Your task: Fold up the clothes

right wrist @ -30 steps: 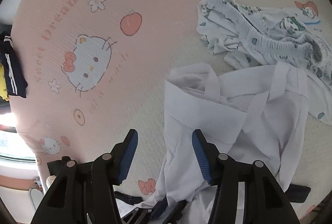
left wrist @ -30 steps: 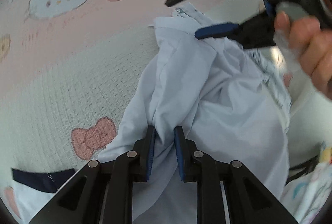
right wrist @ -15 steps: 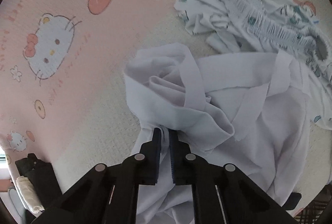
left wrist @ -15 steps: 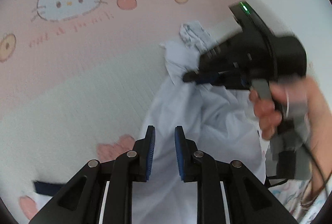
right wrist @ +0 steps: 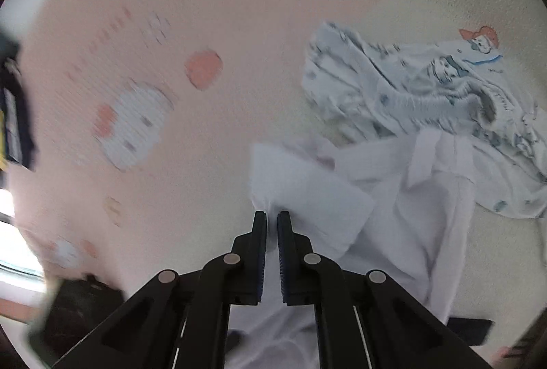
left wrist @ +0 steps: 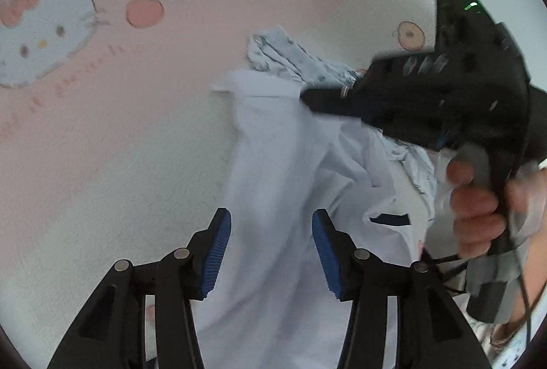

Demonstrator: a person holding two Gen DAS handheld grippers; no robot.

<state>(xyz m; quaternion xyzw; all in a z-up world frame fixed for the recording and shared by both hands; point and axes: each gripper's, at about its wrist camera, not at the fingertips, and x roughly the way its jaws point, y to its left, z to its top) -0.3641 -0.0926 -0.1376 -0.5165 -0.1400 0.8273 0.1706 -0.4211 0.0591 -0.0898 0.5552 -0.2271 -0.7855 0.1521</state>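
Pinching a white shirt on a pink cat blanket.
Left view: the left gripper (left wrist: 271,241) has its jaws opening, with the white shirt (left wrist: 280,171) between them but loose. Right view: the right gripper (right wrist: 271,232) has its jaws squeezed tight on a shirt fold; printed pyjamas (right wrist: 427,95) lie just beside it on the blanket (right wrist: 171,10).
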